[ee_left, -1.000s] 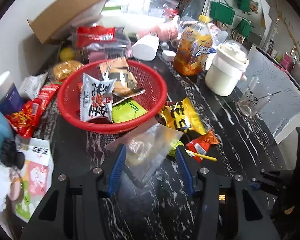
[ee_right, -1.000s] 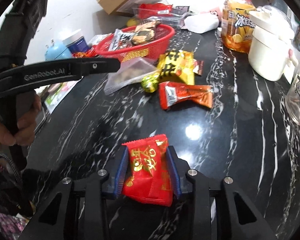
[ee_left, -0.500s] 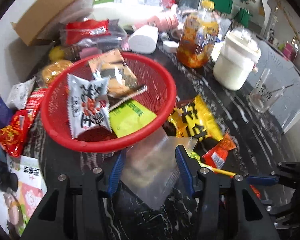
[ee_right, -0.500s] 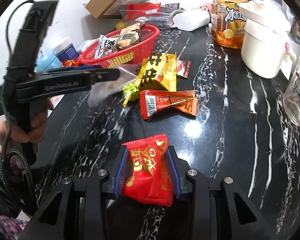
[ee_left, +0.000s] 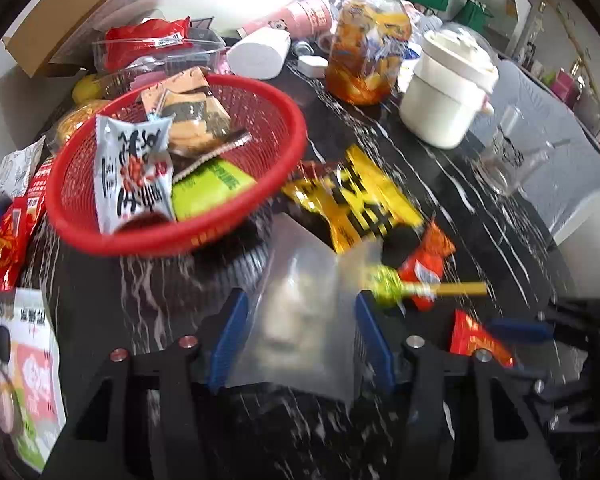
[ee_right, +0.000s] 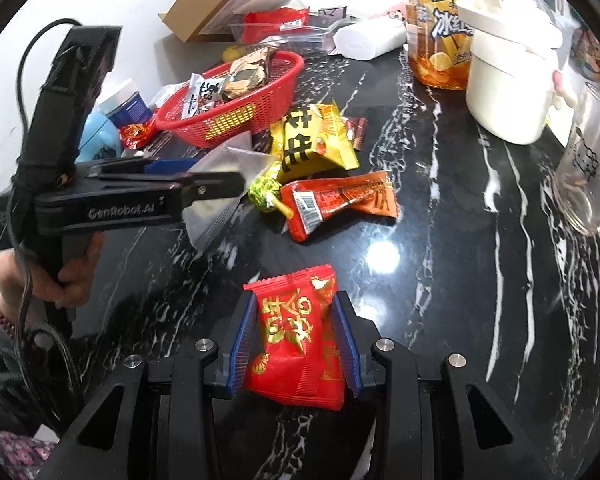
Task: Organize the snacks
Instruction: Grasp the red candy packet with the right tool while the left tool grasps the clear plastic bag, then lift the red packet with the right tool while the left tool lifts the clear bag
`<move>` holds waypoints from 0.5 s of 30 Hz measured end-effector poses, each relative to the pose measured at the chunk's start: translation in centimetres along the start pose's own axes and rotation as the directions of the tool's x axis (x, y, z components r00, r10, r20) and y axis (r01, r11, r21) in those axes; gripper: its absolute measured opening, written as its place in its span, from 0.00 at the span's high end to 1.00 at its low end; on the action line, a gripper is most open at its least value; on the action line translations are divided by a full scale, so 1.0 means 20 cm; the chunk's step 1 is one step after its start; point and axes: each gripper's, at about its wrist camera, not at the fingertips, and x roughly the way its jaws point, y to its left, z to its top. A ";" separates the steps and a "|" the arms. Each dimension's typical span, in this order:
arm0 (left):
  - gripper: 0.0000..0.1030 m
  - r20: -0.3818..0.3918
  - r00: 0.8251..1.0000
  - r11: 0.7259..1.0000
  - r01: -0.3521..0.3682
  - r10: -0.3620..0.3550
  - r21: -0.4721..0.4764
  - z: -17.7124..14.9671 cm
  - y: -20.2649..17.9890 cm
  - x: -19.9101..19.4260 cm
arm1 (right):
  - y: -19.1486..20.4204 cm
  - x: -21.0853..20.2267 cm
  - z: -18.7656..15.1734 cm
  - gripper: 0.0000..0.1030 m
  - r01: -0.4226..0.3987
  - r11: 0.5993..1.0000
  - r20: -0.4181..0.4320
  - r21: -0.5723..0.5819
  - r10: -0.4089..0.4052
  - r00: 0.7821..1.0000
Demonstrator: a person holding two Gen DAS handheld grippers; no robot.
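On a black marble-patterned desk (ee_left: 480, 216), seen from the left wrist camera, the left gripper (ee_left: 300, 336) has its blue pads on either side of a clear plastic pouch (ee_left: 300, 320), which lies partly blurred just below a red mesh basket (ee_left: 228, 224); whether the pads press on the pouch cannot be told. The basket holds a white packet with black lettering (ee_left: 132, 172), a lime-green packet (ee_left: 208, 192) and a tan wrapped snack (ee_left: 192, 116). Right of the pouch lie a yellow bag (ee_left: 356, 204), a green lollipop (ee_left: 384, 284) and an orange-red sachet (ee_left: 428, 260). Farther back stand an amber drink bottle (ee_left: 364, 52) and a white lidded pot (ee_left: 448, 92).

From the right wrist camera, the right gripper (ee_right: 296, 340) pinches a red packet with gold lettering (ee_right: 296, 340) between its blue pads, above the desk's bare dark surface. To the left, a person's hand (ee_right: 56, 276) grips the handle of the left gripper, whose fingers reach over the clear pouch beside the basket. The yellow bag, lollipop and orange-red sachet lie in a cluster between the two grippers, and a clear glass mug (ee_right: 588, 172) sits at the right edge.
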 end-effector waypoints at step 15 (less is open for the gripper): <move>0.53 -0.045 0.996 0.997 0.073 -0.071 0.035 -0.21 -0.19 -0.10 | -0.03 -0.10 -0.16 0.64 0.041 0.998 0.023 0.039 -0.042 0.999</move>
